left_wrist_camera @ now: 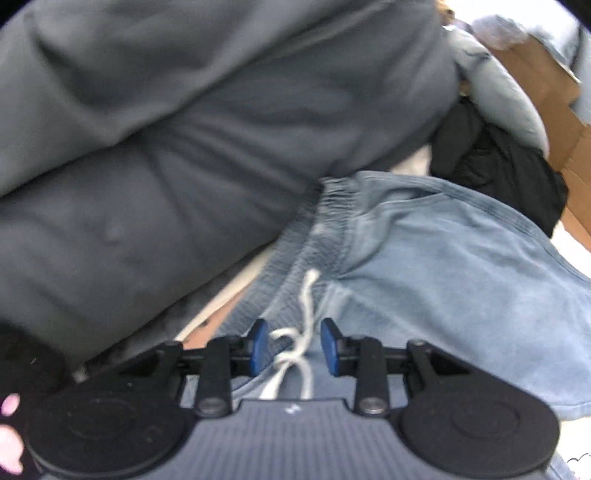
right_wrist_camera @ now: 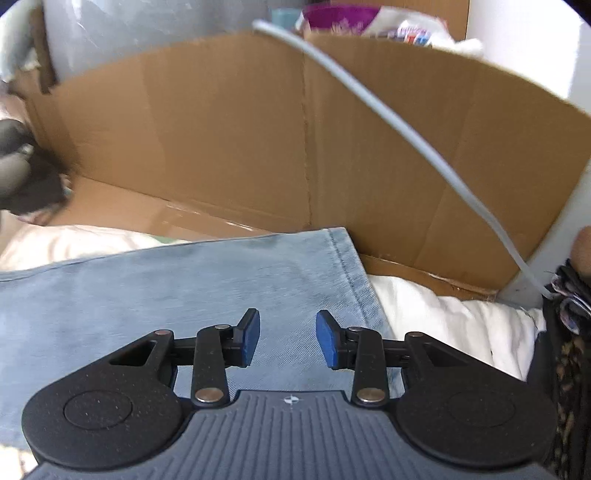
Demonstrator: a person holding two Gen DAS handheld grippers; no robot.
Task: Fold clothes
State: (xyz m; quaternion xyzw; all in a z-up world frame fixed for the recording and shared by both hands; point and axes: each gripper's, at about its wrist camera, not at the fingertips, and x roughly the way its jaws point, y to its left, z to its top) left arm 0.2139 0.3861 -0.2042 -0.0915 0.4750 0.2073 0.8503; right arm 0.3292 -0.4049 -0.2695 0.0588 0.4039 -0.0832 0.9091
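Two grippers hang over one pair of light blue washed trousers (left_wrist_camera: 424, 266), and neither clamps anything. In the left wrist view the left gripper (left_wrist_camera: 294, 345) stands with its blue pads apart; the knotted white drawstring (left_wrist_camera: 295, 347) lies in the gap between them, but the pads do not press on it. Just beyond runs the gathered elastic waistband (left_wrist_camera: 317, 221), puckered and a shade darker than the faded, brushed cloth of the seat beside it.

In the right wrist view the right gripper (right_wrist_camera: 286, 339) is likewise released, its pads parted above the flat leg end (right_wrist_camera: 221, 273), where a stitched hem (right_wrist_camera: 351, 266) runs along the far right edge. The trousers lie spread on white bedding (right_wrist_camera: 443, 314).

Farther off in the left view, a dark grey garment (left_wrist_camera: 184, 129) bulges beside the waistband, with a black cloth (left_wrist_camera: 491, 166) heaped past it. Behind the leg end stands an open cardboard box (right_wrist_camera: 221, 140), a grey cable (right_wrist_camera: 388, 114) crossing in front of its wall. At the far top lies a purple and white packet (right_wrist_camera: 351, 18); its print is too blurred to read. No label or brand shows on the trousers.
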